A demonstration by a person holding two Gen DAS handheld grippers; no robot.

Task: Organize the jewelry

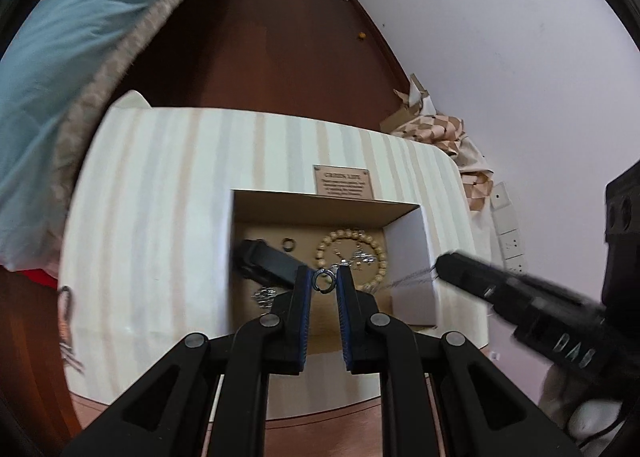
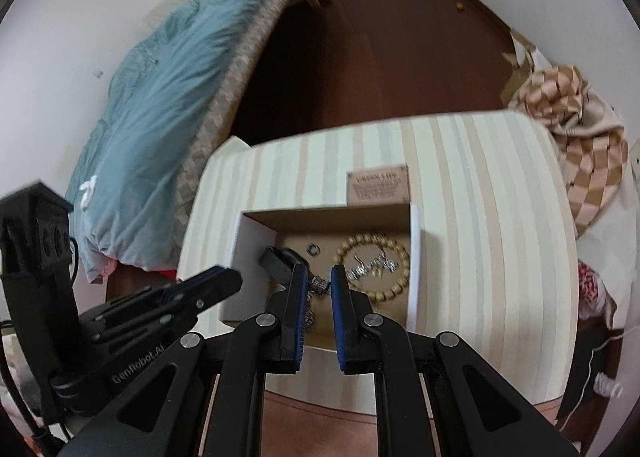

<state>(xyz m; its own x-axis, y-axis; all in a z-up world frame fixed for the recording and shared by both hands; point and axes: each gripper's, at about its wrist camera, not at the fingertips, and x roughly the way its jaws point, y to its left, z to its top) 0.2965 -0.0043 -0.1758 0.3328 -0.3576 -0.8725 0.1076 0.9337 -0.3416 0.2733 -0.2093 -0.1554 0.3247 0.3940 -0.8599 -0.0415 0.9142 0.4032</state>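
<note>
An open cardboard box [image 1: 416, 257] [image 2: 250, 257] stands on the striped table [image 1: 160, 197]. In it lie a wooden bead bracelet [image 1: 376, 249] [image 2: 394, 281], a silver chain piece [image 1: 362, 259] [image 2: 368, 269], a black strap [image 1: 264, 261] [image 2: 280, 261] and a small ring [image 1: 287, 244] [image 2: 312, 249]. My left gripper [image 1: 324, 281] [image 2: 216, 281] hovers over the box, shut on a dark ring [image 1: 323, 281]. My right gripper [image 2: 318, 285] [image 1: 440, 269] is shut on a silver beaded chain [image 2: 319, 284] that dangles beside its left finger; from the left wrist view the chain is a blurred thread.
A printed brown card [image 1: 344, 181] sits at the box's far edge. A bed with a blue blanket [image 2: 168, 97] runs along the left. Checkered cloth and paper [image 2: 580, 137] pile up at the right by the wall sockets [image 1: 508, 233]. Dark brown floor [image 1: 280, 57] lies beyond the table.
</note>
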